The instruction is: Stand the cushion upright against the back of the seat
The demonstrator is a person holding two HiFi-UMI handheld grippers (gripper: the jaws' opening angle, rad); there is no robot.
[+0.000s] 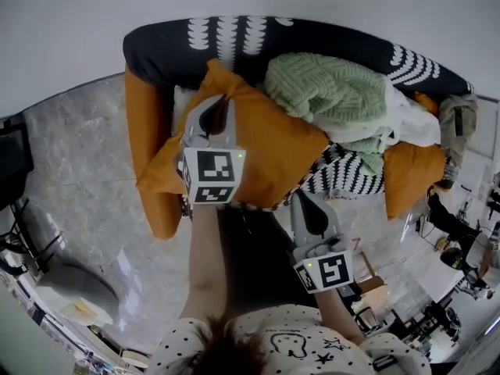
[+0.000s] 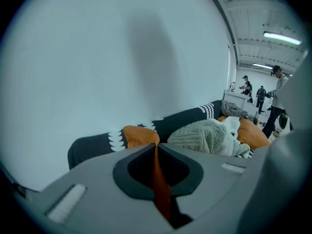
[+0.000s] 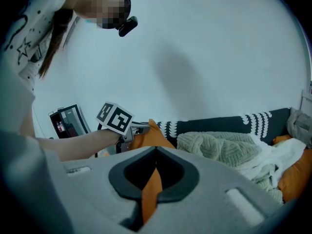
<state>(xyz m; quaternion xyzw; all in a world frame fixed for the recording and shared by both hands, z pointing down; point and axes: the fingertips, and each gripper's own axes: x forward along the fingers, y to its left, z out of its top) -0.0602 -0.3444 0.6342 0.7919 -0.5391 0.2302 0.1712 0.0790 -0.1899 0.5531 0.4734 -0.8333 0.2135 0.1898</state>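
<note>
**2 grippers, 1 orange cushion pinched between them**

Nearest me, the right gripper (image 1: 303, 201) has its fingers pressed together on a thin fold of orange fabric, the near corner of the cushion (image 1: 273, 151). The fold runs straight up the slot between the 2 jaws in the right gripper view.

A little further out and to the left, the left gripper (image 1: 219, 104) is clamped the same way. Its jaws are closed on a strip of the same orange cloth, at the cushion's far left edge.

So the cushion hangs stretched between the 2 pairs of fingers, over the orange seat (image 1: 148, 131). Its top corner pokes up just beyond the left fingertips, in front of the dark back. I cannot tell whether it touches the back.

Just to the right of the left fingers, and beyond the right ones, a green knitted blanket (image 1: 328, 88) is heaped on the seat. A white cloth (image 1: 410, 123) lies bunched against its right side. Below them shows black-and-white patterned fabric (image 1: 344, 178), then a second orange cushion (image 1: 410, 178) well to the right of both grippers.

Past all of it, a black throw with white markings (image 1: 328, 37) drapes the back of the seat, under a plain pale wall (image 1: 78, 22).
</note>
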